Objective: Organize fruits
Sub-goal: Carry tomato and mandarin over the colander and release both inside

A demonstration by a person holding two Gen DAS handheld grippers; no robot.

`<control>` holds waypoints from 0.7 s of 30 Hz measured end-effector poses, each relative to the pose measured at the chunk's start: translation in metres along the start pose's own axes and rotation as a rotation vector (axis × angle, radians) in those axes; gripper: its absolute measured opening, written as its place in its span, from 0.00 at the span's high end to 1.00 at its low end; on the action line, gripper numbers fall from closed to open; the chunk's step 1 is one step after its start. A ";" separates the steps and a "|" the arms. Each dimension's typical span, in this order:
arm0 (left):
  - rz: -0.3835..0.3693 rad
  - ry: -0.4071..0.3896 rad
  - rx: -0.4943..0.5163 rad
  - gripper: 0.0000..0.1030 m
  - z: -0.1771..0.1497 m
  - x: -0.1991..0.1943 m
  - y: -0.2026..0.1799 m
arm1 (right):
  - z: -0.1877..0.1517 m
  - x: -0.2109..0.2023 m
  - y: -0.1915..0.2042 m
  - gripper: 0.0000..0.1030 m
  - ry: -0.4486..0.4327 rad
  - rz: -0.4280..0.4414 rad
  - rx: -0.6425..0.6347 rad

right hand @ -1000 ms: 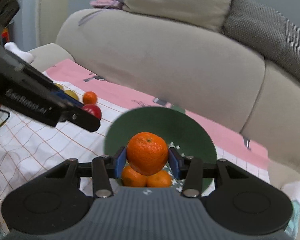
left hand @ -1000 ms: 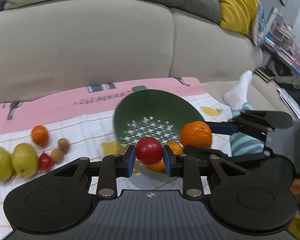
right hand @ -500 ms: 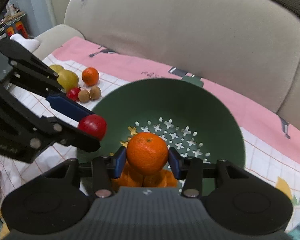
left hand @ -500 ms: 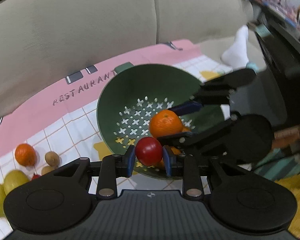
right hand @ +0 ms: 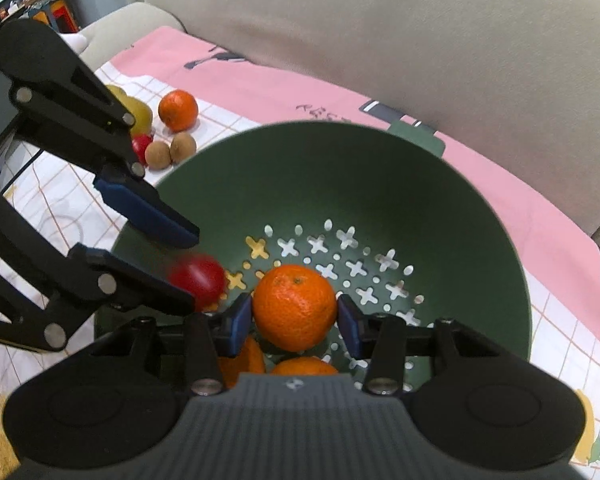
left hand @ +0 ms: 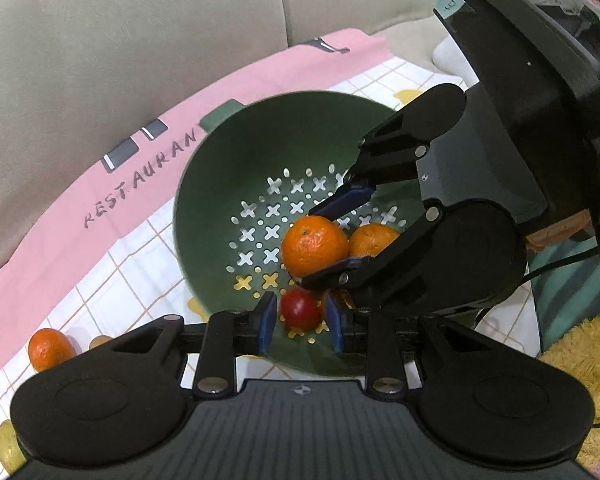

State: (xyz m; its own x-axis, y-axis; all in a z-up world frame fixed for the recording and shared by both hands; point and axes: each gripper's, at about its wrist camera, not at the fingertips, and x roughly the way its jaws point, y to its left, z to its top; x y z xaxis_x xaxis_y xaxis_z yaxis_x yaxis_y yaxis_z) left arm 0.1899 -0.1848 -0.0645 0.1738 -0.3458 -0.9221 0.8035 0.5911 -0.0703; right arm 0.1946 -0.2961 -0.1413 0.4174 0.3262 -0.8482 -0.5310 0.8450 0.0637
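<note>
**Two oranges in, two fruits arriving, at least five still outside**

Roughly half done, judging by the count. Already lying at the bottom of the green colander (right hand: pixel 500 240): two oranges (right hand: pixel 304 364), seen at the lower centre of the right wrist view.

Held just above them by the right gripper (right hand: pixel 296 320), pads pressed on both sides: a third orange (right hand: pixel 294 306), low inside the bowl.

Left gripper (left hand: pixel 300 316) also down inside the colander, jaws narrow, with a small red fruit (left hand: pixel 300 309) between the pads. A thin gap visible on each side of it, and the fruit blurred in the right wrist view, so seemingly not pinched.

Still waiting at the upper left of the right wrist view, well apart from the bowl:
- a loose orange (right hand: pixel 178 110)
- a yellow-green fruit (right hand: pixel 142 116)
- another red fruit (right hand: pixel 142 146)
- two small brown fruits (right hand: pixel 170 152)

Underneath everything, a white checked cloth (left hand: pixel 112 280) with a pink border (left hand: pixel 112 184) and printed letters, spread on a beige sofa (left hand: pixel 140 40). At the lower right of the left wrist view, a yellow fluffy rug (left hand: pixel 580 352).
</note>
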 end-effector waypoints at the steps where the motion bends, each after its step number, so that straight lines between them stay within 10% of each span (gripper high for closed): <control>1: 0.005 0.010 0.000 0.68 0.001 0.003 0.000 | 0.000 0.002 0.000 0.55 0.006 0.000 0.001; 21: 0.010 -0.049 -0.026 0.65 -0.012 -0.032 -0.001 | 0.003 -0.024 0.004 0.39 -0.039 -0.029 0.103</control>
State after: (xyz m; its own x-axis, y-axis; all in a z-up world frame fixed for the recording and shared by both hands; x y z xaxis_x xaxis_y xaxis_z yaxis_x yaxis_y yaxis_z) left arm 0.1761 -0.1653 -0.0394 0.2100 -0.3745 -0.9031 0.7865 0.6134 -0.0715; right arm 0.1848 -0.2997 -0.1191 0.4613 0.3157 -0.8292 -0.4407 0.8926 0.0947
